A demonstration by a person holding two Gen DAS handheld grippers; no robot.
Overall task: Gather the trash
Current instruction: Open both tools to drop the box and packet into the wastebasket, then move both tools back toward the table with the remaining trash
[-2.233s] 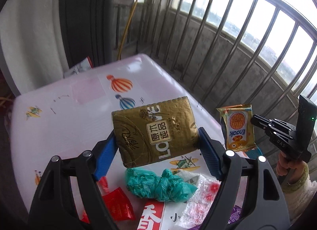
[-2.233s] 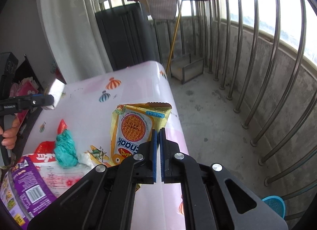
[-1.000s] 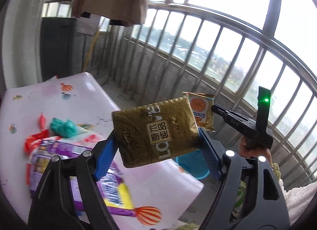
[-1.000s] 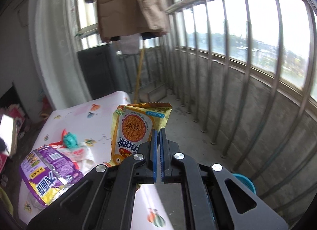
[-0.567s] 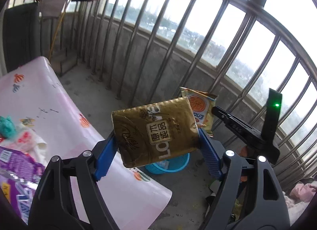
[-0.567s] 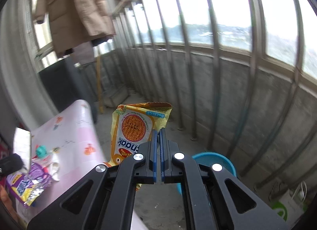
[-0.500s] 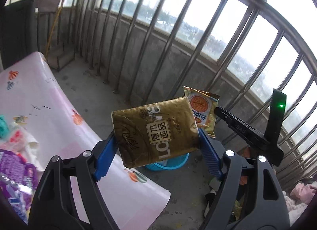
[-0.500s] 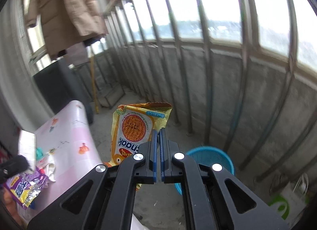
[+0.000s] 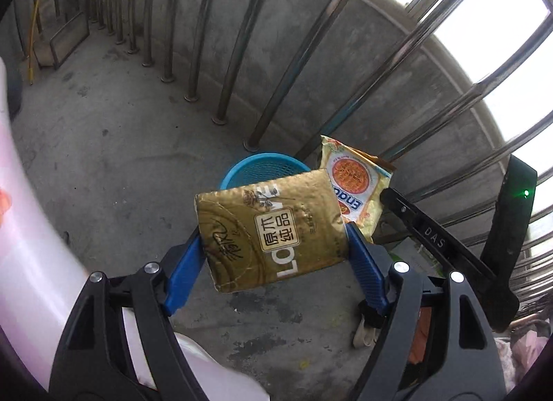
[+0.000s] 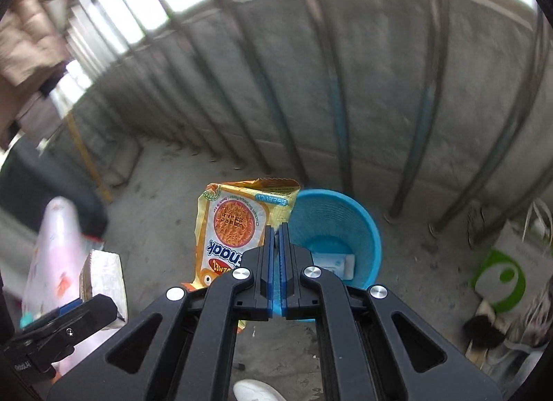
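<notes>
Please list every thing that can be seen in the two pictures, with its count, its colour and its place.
gold packet: one, gold, held in the left gripper, above the floor
noodle packet: one, orange-yellow, pinched in the right gripper
bin: one, blue, on the floor by the railing
railing: one, metal grey, along the concrete wall
table: one, pink-white, at the left
left gripper: one, black and blue
right gripper: one, black and blue
</notes>
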